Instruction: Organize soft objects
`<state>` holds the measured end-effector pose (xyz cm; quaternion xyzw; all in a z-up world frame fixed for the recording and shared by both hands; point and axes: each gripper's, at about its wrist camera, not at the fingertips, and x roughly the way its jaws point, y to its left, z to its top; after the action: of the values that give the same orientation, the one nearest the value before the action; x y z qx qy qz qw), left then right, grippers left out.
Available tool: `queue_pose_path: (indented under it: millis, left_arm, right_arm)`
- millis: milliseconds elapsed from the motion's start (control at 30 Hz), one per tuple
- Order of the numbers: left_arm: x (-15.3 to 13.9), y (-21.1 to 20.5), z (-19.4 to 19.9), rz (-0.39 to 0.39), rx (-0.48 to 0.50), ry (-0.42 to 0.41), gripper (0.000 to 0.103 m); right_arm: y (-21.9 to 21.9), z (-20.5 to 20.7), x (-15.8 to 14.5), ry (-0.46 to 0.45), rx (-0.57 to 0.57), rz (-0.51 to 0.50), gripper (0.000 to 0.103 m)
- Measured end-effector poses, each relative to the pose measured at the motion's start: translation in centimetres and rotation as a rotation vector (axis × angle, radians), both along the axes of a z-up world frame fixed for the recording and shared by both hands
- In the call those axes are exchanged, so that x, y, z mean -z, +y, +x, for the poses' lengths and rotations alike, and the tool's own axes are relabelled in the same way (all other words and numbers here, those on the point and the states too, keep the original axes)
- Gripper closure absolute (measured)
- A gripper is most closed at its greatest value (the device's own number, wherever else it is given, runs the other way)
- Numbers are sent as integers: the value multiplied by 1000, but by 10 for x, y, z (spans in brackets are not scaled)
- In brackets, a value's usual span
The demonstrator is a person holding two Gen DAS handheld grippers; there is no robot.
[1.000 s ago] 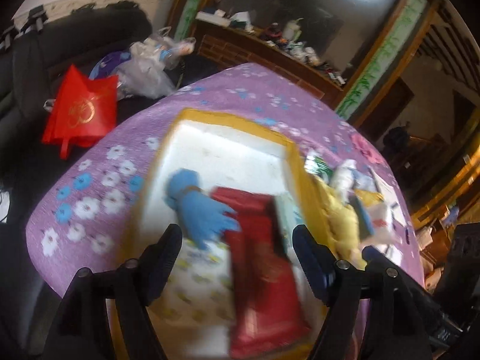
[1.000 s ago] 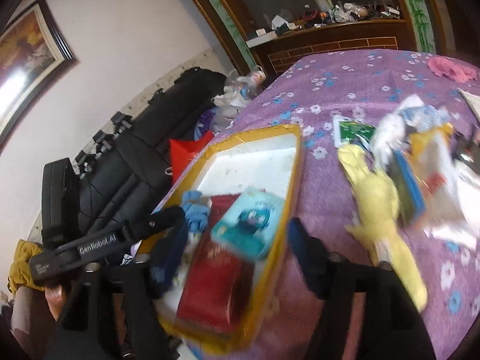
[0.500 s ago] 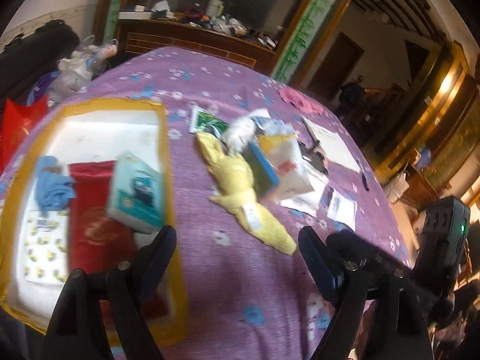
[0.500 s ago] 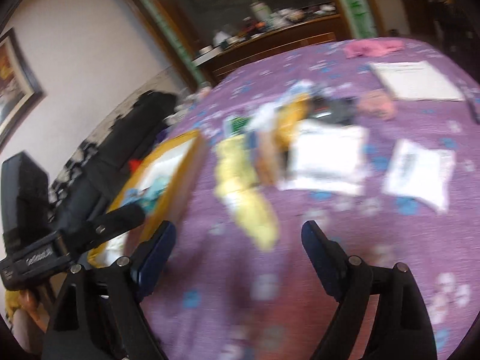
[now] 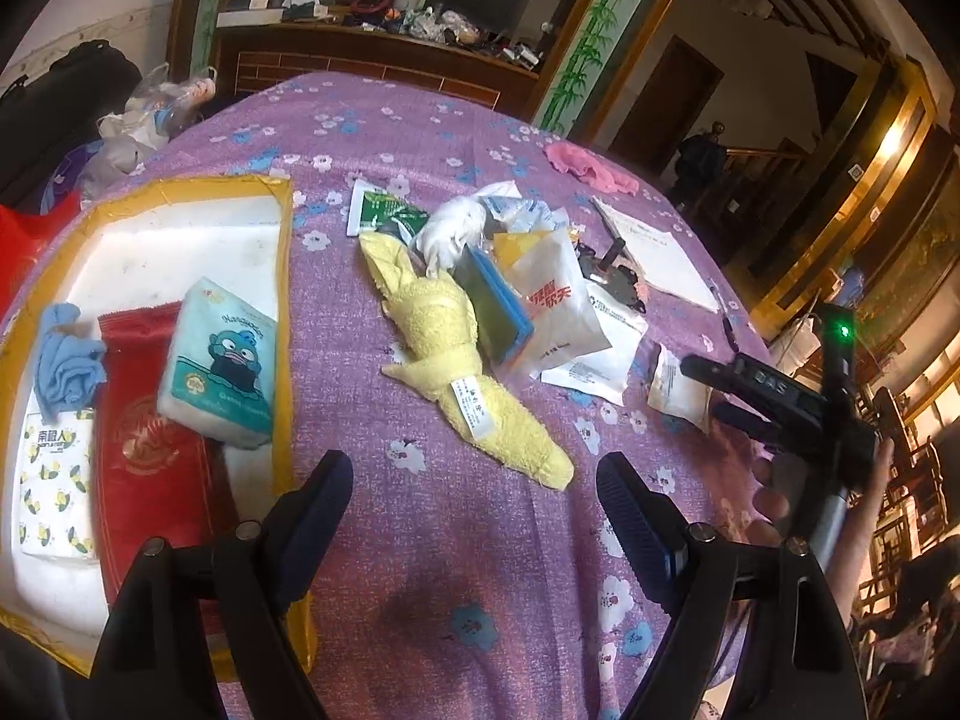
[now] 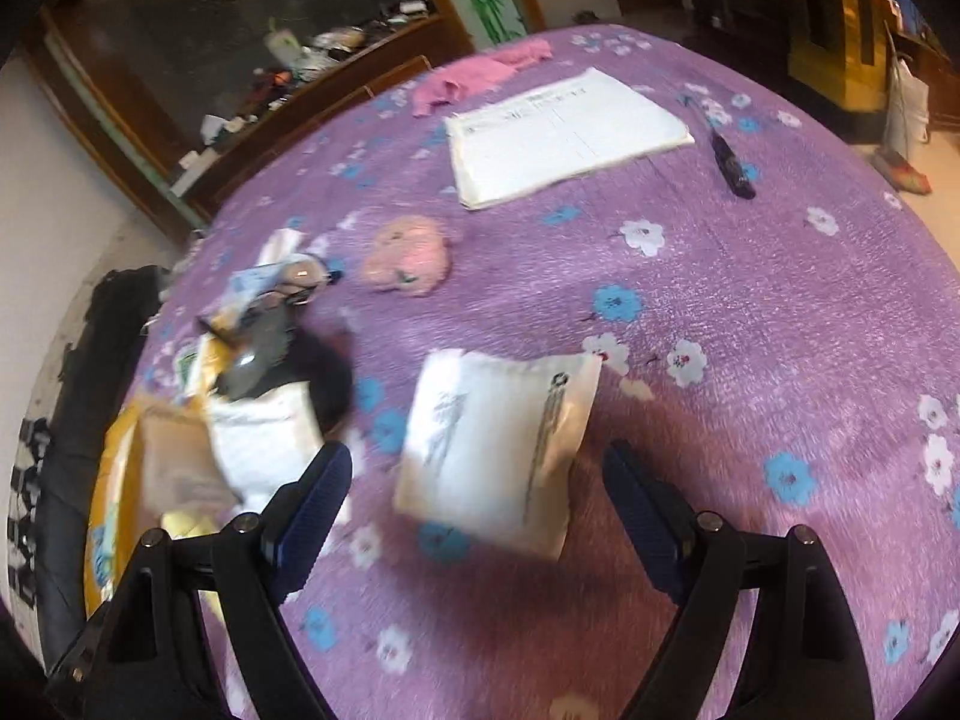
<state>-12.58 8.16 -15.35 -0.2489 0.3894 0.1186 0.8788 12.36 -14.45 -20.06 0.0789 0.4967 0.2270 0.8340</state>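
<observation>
Both claws hang open and empty above a purple floral tablecloth [image 5: 456, 546]. The left gripper [image 5: 474, 498] faces a limp yellow terry towel [image 5: 462, 360] lying just ahead, right of a yellow-rimmed white tray [image 5: 282, 276] that holds a tissue pack, a red cloth and a blue cloth. The right gripper [image 6: 474, 492] faces a flat white paper pouch [image 6: 498, 444]. The towel touches the heap of packets at its far end, so lifting it may drag them along. A cluttered dark wooden sideboard [image 5: 360, 54] stands beyond.
</observation>
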Motion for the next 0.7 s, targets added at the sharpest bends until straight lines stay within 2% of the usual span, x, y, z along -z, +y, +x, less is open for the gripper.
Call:
queue_pose_path:
  millis: [100,200,233,300,367,400,433,467,500,533,567,700]
  left_arm:
    - [-1,1,12,15,5,28,17]
    - [-1,5,29,63,-29,78,17]
    - [0,7,35,66,-31,88,17]
    - [2,11,50,77,-20,113,17]
    - [4,12,66,118,-18,138,24]
    - [8,14,75,139,-23,160,29]
    - [13,16,84,141,-20,175,35]
    - [18,18,90,139,-22,193,41]
    - [25,20,98,147,-22,221,51]
    - [29,21,104,153,-18,233,65]
    - [32,21,109,153,-14,251,69]
    - [30,16,104,169,-23,252,77]
  right_arm:
    - [10,3,3,-13,25,-40,18]
    - [25,-1,5,-56,39,-136,19]
    - [31,-5,5,-78,50,-194,24]
    - [35,-5,6,-101,74,-246,35]
    - [32,-6,6,-119,91,-253,51]
    - [31,-5,6,-123,89,-248,52]
    - [30,-5,6,-129,84,-243,60]
    - [29,-4,6,-131,83,-234,62]
    - [25,-4,6,-134,85,-211,64]
    - [22,-3,5,-135,79,-178,71]
    - [17,-3,5,-130,75,-129,76]
    - [11,-4,-3,-154,76,-56,87]
